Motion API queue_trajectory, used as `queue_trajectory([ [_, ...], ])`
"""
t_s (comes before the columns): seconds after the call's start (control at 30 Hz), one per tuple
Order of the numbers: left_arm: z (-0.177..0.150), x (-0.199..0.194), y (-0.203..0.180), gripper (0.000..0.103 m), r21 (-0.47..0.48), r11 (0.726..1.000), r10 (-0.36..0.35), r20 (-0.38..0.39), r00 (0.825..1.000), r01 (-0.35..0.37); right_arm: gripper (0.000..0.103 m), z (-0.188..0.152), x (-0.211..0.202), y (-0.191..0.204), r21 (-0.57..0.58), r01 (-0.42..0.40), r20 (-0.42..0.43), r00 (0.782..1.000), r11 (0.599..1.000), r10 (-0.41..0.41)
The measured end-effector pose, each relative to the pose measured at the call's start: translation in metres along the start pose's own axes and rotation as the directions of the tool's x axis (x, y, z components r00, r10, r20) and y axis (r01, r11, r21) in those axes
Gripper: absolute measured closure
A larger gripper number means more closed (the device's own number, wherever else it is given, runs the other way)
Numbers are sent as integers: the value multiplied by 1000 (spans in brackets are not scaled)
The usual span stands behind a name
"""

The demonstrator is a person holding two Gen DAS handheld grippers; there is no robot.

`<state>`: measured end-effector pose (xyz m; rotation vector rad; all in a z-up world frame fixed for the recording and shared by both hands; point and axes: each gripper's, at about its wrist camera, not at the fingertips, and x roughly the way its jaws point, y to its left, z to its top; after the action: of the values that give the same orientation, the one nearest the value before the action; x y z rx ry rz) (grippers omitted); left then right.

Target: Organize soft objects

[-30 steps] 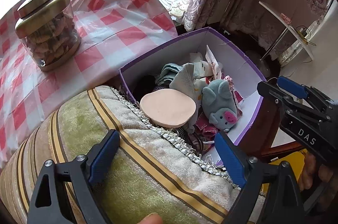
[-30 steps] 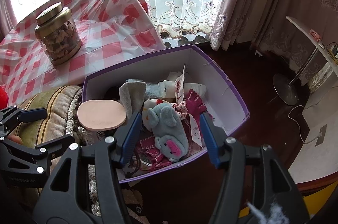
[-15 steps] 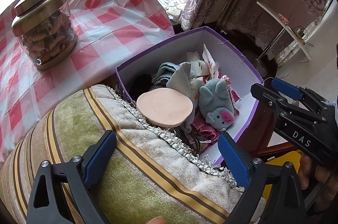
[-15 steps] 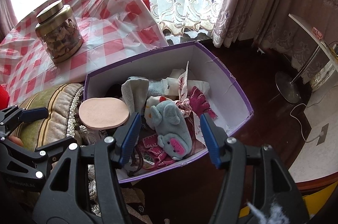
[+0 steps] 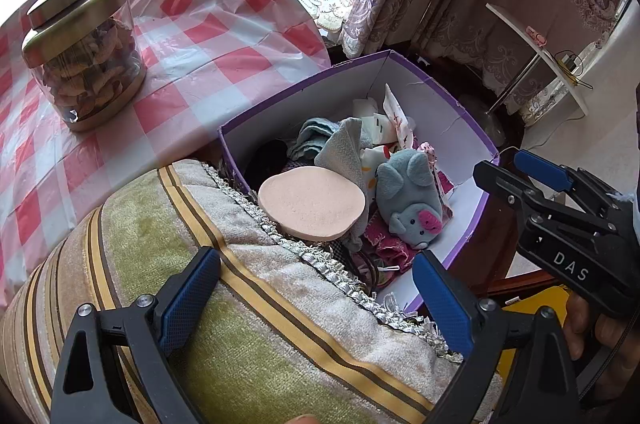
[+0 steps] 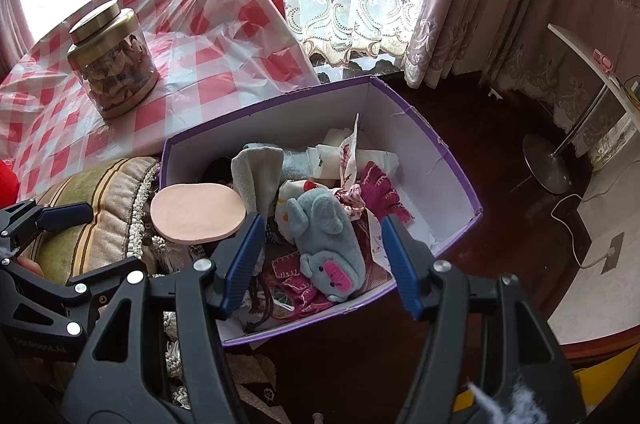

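We see the soft things gathered in a purple cardboard box (image 6: 448, 159) with white inner walls, open at the top. Nearest us in it lies a grey plush elephant (image 6: 328, 244) with a pink snout, on its back among pink and magenta knitted pieces (image 6: 380, 191). To its left a round peach-coloured sponge pad (image 6: 198, 209) rests across the box's left edge, overhanging onto a striped green and beige cushion (image 5: 224, 304) with silver braid trim that lies just beside the box. Behind the elephant a grey herringbone cloth (image 6: 256, 175) stands up, with pale blue fabric and white printed scraps farther back.

Our right gripper (image 6: 322, 264) hovers above the near end of the box, framing the elephant in its view without touching it; its blue-padded jaws are about half spread and opening, with nothing held between them. Our left gripper (image 5: 316, 298) hangs over the cushion with its jaws wide apart and empty. In the left view the right gripper appears at the right edge, with a hand (image 5: 600, 340) around its grip.

Beyond the box a table under a red and white checked plastic cloth (image 5: 224, 35) carries a glass jar (image 5: 86, 51) with a gold lid. Lace curtains (image 6: 344, 3) cover the window behind, and a dark wooden floor (image 6: 500, 183) lies to the right.
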<state>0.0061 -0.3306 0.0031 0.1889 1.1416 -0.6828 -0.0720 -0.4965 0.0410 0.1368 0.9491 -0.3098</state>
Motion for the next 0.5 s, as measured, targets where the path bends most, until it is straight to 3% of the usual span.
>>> queue_trajectory([
  [0.5, 0, 0, 0, 5, 0, 1000, -1, 0, 1000, 1, 38, -1, 1, -1, 3, 0, -4, 1000, 1000, 0],
])
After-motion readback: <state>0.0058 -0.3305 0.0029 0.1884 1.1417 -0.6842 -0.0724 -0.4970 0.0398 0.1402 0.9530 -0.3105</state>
